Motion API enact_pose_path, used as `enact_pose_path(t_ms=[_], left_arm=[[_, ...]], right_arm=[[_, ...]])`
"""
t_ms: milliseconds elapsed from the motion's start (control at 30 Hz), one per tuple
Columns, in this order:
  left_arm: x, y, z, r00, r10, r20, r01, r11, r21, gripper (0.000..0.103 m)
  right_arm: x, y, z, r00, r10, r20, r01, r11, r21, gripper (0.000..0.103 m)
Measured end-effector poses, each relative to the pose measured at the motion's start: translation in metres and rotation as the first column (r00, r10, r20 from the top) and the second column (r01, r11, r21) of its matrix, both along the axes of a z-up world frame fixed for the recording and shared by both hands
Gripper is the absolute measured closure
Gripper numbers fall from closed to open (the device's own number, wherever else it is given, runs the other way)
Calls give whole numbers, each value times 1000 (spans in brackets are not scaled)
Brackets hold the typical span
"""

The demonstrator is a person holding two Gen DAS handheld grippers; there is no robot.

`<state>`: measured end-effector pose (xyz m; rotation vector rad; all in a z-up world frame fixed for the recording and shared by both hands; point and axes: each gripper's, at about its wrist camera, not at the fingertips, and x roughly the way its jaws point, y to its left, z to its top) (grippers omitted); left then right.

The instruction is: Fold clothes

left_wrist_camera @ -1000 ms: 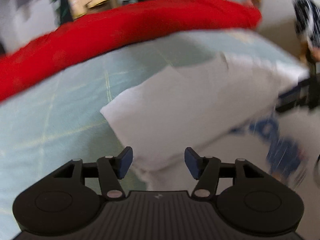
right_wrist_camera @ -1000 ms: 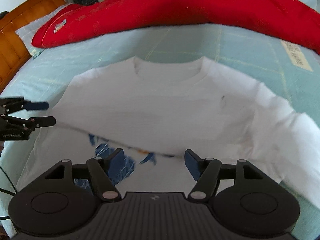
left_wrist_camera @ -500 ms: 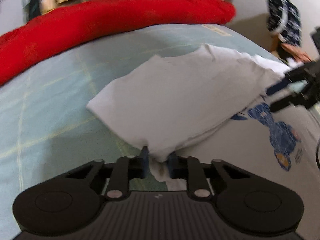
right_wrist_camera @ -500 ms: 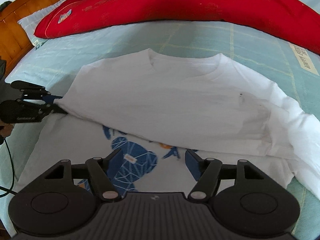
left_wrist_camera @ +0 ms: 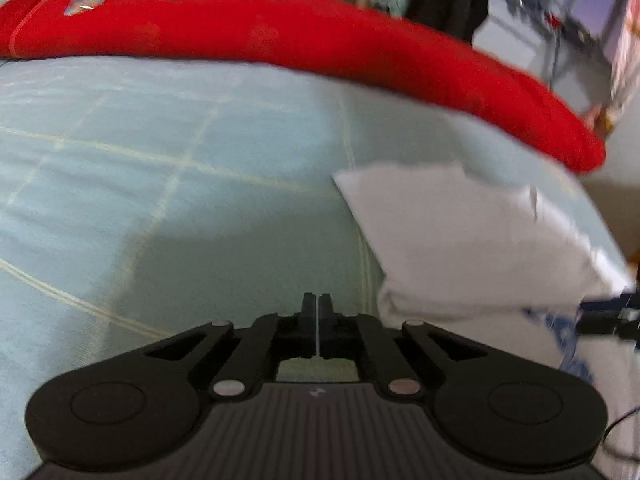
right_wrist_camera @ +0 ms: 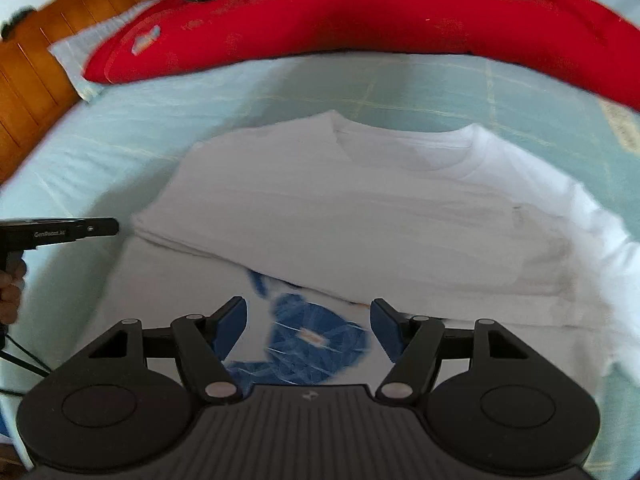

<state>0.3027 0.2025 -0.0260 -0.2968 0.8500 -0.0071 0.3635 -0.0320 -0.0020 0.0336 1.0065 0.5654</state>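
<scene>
A white T-shirt (right_wrist_camera: 360,208) with a blue print (right_wrist_camera: 312,344) lies on the bed, its upper half folded down over the lower part. My right gripper (right_wrist_camera: 306,316) hovers open just above the print, nothing between its fingers. My left gripper (left_wrist_camera: 318,300) is shut and empty over the bare sheet, left of the shirt's folded edge (left_wrist_camera: 460,240). Seen from the right wrist view, the left gripper (right_wrist_camera: 100,227) sits a short gap from the shirt's left side. The right gripper's tips (left_wrist_camera: 608,316) show at the far right of the left wrist view.
A long red blanket (right_wrist_camera: 360,16) runs across the far side of the pale blue checked sheet (left_wrist_camera: 160,200). A wooden headboard (right_wrist_camera: 32,68) and a pillow (right_wrist_camera: 76,52) are at the far left. A person's hand (right_wrist_camera: 10,288) holds the left gripper's handle.
The left gripper closed on the shirt's folded edge, then came off it; it is now shut on nothing and has swung left over the sheet. The right gripper stayed open.
</scene>
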Motion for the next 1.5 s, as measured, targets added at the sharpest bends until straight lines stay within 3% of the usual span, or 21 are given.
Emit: enact_pose_path(t_ms=[133,233,300,467,600,700,767,867,933,967,1067,1200,1333,1400,1500], left_arm=[[9,3,5,1000,16,13,-16,1000,26,89],[14,6,7,1000,11,14,-11,1000,13,80],[18,7,8,1000,-16,17,16,1000,-9,74],[41,-8,14,987,-147,58,149,988,-35,74],[69,-42,12,936,-325,137,328,945,3,74],[88,-65,-1,897,-418,143,412,908,70,73],[98,-66,-16,905,-413,102,404,910,98,73],[101,-49,-29,943,-329,58,317,936,152,74],[97,-37,-21,954,-297,46,289,949,127,75],[93,-34,-15,953,-299,44,292,949,122,75],[81,-40,3,927,-368,69,361,927,99,71],[68,-68,14,869,-486,87,480,873,81,67],[54,-101,2,811,-582,63,568,808,158,64],[53,-106,-15,816,-578,-18,569,798,199,62],[48,-98,-18,833,-553,-18,544,813,207,60]], right_arm=[[6,18,-11,996,21,-92,-4,984,180,26],[6,48,-19,992,79,-99,-54,971,235,24],[7,67,-22,990,113,-88,-92,972,217,24],[-1,92,-19,986,167,-19,-163,978,127,24],[-12,91,-19,980,199,4,-199,979,36,23],[-21,85,-23,976,218,27,-217,976,-26,22],[-23,82,-26,976,217,30,-216,976,-39,21],[-24,82,-28,980,195,29,-194,980,-35,16],[-24,85,-33,983,183,19,-183,983,-33,1],[-25,87,-36,983,185,15,-184,982,-34,0],[-33,100,-43,981,192,39,-186,976,-109,0],[-43,118,-47,976,202,84,-179,958,-223,0],[-45,105,-27,977,195,91,-170,958,-230,0],[-49,82,-14,982,134,137,-97,964,-247,0],[-48,37,-7,985,10,172,41,956,-291,0]])
